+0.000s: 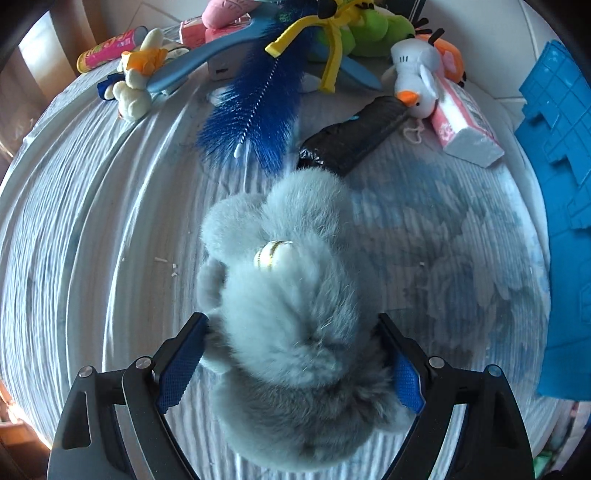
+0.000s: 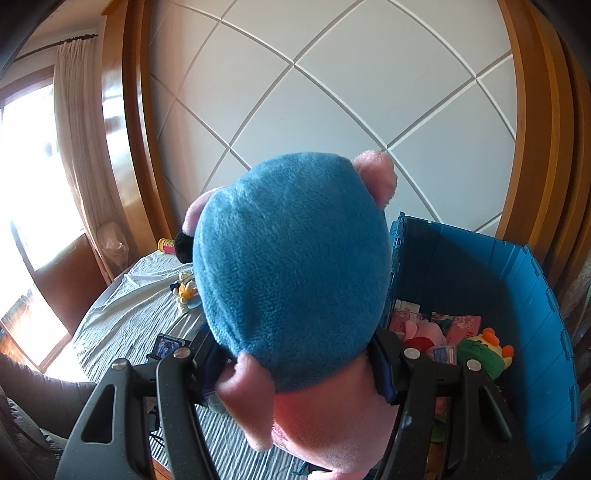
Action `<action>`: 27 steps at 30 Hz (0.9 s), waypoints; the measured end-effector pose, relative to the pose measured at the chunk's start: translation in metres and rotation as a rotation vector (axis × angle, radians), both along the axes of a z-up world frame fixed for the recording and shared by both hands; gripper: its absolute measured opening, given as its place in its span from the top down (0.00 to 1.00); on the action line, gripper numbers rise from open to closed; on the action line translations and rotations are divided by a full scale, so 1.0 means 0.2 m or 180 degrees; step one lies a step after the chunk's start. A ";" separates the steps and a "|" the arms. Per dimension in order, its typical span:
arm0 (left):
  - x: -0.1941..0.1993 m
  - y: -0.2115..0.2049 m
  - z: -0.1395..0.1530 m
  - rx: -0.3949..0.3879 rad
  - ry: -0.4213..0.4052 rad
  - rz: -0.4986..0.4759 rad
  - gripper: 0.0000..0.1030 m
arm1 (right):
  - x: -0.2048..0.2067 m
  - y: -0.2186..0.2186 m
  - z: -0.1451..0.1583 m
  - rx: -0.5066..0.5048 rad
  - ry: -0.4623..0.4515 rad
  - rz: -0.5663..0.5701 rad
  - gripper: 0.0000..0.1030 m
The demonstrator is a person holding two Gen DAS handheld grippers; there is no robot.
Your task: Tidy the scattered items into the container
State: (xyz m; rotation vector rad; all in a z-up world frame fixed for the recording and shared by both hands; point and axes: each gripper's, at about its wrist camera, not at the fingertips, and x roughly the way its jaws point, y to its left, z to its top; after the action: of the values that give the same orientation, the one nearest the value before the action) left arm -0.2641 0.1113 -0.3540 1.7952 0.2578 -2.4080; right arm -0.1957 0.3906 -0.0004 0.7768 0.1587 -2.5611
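Note:
My left gripper is shut on a fluffy grey plush toy and holds it over the striped tablecloth. My right gripper is shut on a blue and pink plush toy, held in the air beside the blue plastic crate. The crate holds several toys and pink packets, among them a green plush. The crate's edge also shows at the right of the left wrist view.
At the table's far side lie a blue bristle brush, a black packet, a white duck plush, a pink-white box, a green plush, a small yellow-white plush and a yellow-pink tube.

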 end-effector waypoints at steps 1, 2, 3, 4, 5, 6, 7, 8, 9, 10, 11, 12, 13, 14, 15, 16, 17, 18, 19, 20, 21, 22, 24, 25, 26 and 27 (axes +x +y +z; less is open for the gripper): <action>0.00 0.01 -0.01 -0.0060 0.0001 -0.0034 0.14 | 0.00 -0.01 0.00 0.0005 -0.0006 -0.0010 0.39; 0.00 0.01 -0.01 -0.0092 -0.0007 -0.0068 0.22 | 0.00 -0.02 0.00 0.0009 -0.0009 -0.0017 0.39; 0.00 0.01 0.00 -0.0128 0.0016 -0.0105 0.45 | 0.00 -0.03 0.00 0.0012 -0.0008 -0.0022 0.39; 0.00 0.01 0.00 -0.0062 0.0011 -0.0155 0.62 | 0.00 -0.04 0.01 0.0008 -0.0007 -0.0024 0.39; 0.00 0.02 0.01 -0.0075 -0.0016 -0.0174 0.63 | 0.00 -0.05 0.01 0.0002 -0.0004 -0.0026 0.39; 0.00 0.02 0.03 -0.0103 0.0001 -0.0202 0.64 | -0.01 -0.06 0.01 -0.0003 -0.0002 -0.0021 0.39; 0.01 0.03 0.05 -0.0107 0.0026 -0.0258 0.65 | -0.01 -0.07 0.01 -0.0011 0.0003 -0.0012 0.39; 0.02 0.04 0.08 -0.0112 0.0053 -0.0304 0.66 | 0.00 -0.08 0.01 -0.0020 0.0009 -0.0002 0.39; 0.03 0.04 0.10 -0.0129 0.0076 -0.0339 0.66 | -0.01 -0.09 0.01 -0.0031 0.0015 0.0010 0.39; 0.04 0.05 0.14 -0.0137 0.0103 -0.0358 0.67 | -0.01 -0.09 0.01 -0.0041 0.0020 0.0022 0.39; 0.05 0.05 0.18 -0.0124 0.0144 -0.0362 0.67 | -0.01 -0.10 0.01 -0.0052 0.0020 0.0035 0.39; 0.06 0.05 0.22 -0.0118 0.0191 -0.0361 0.67 | -0.01 -0.11 0.01 -0.0068 0.0023 0.0047 0.39; 0.07 0.05 0.27 -0.0120 0.0234 -0.0362 0.67 | -0.01 -0.12 0.01 -0.0082 0.0027 0.0060 0.39; 0.07 0.05 0.33 -0.0116 0.0282 -0.0354 0.67 | -0.01 -0.12 0.01 -0.0093 0.0033 0.0075 0.39; 0.09 0.05 0.38 -0.0113 0.0335 -0.0345 0.68 | -0.01 -0.13 0.01 -0.0104 0.0036 0.0090 0.39; 0.10 0.04 0.43 -0.0122 0.0382 -0.0343 0.68 | -0.01 -0.14 0.01 -0.0118 0.0038 0.0104 0.39; 0.10 0.03 0.49 -0.0125 0.0431 -0.0340 0.68 | 0.00 -0.14 0.01 -0.0134 0.0041 0.0118 0.39; 0.10 0.02 0.54 -0.0126 0.0480 -0.0334 0.68 | 0.00 -0.14 0.01 -0.0147 0.0042 0.0133 0.39; 0.11 0.02 0.60 -0.0125 0.0529 -0.0327 0.68 | 0.00 -0.15 0.01 -0.0160 0.0043 0.0148 0.39; 0.11 0.02 0.65 -0.0116 0.0578 -0.0318 0.68 | 0.01 -0.15 0.01 -0.0175 0.0045 0.0162 0.39; 0.11 0.02 0.69 -0.0113 0.0622 -0.0309 0.68 | 0.01 -0.15 0.01 -0.0188 0.0048 0.0176 0.39; 0.12 0.02 0.74 -0.0118 0.0665 -0.0296 0.68 | 0.01 -0.15 0.02 -0.0202 0.0053 0.0189 0.39; 0.13 0.02 0.84 -0.0115 0.0740 -0.0286 0.68 | 0.01 -0.14 0.02 -0.0234 0.0076 0.0205 0.39; 0.14 0.03 0.89 -0.0106 0.0771 -0.0292 0.68 | 0.02 -0.13 0.03 -0.0251 0.0090 0.0211 0.39; 0.17 0.03 0.96 -0.0105 0.0819 -0.0303 0.68 | 0.02 -0.12 0.03 -0.0271 0.0104 0.0215 0.39; 0.18 0.04 1.01 -0.0113 0.0876 -0.0323 0.68 | 0.03 -0.11 0.04 -0.0293 0.0117 0.0215 0.39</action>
State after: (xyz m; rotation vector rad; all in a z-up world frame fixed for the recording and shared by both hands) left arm -0.2284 0.1197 -0.1510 1.4931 0.1517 -2.7114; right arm -0.1906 0.3680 0.0072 0.6788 0.0767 -2.5009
